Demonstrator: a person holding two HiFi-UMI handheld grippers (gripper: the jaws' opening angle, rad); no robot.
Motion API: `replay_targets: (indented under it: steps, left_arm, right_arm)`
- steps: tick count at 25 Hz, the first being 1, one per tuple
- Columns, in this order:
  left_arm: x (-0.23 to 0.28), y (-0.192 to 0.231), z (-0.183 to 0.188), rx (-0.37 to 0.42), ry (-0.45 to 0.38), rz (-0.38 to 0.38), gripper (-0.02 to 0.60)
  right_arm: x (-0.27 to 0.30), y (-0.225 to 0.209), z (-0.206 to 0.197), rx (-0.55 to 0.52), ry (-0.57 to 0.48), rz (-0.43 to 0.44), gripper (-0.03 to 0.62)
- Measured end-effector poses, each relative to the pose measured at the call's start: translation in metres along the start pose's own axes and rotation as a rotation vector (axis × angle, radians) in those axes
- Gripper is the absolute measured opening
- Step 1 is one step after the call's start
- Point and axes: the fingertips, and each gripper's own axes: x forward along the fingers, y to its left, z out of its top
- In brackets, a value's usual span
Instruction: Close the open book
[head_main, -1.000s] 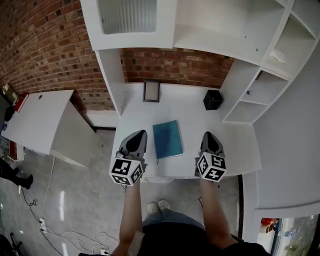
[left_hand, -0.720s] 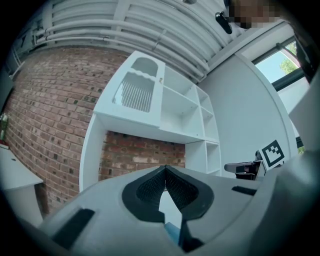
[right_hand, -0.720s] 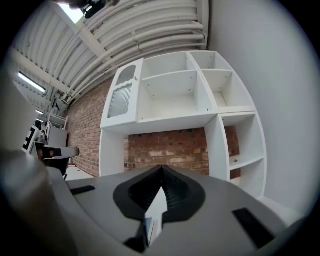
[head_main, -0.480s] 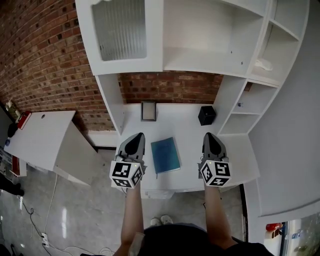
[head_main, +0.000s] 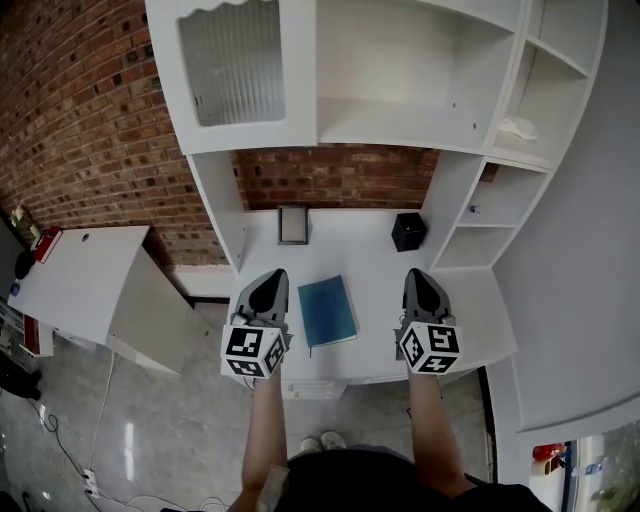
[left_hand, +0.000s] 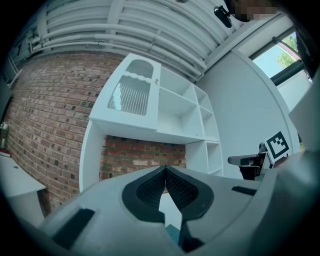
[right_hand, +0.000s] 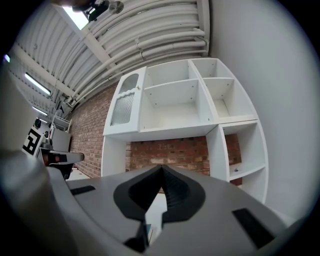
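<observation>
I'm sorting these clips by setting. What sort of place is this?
Probably a study corner in a loft-like workspace: a white desk with built-in shelving stands against a bare brick wall, and a teal book lies on the desktop.

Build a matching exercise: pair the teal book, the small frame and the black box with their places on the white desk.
Things:
1. teal book
2. small frame
3. black box

Places on the desk:
A. back right corner
B. back left, standing upright
C. front middle, lying closed

Pairs: 1-C, 2-B, 3-A.
</observation>
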Motion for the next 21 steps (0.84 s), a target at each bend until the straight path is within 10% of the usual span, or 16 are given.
replay_targets:
  steps: [21]
  left_arm:
    - [-0.009,-0.006,-0.01,-0.026,0.019,-0.004,0.008]
  right_arm:
    - [-0.008,0.015,-0.003,-0.001,0.008,0.043,-0.002]
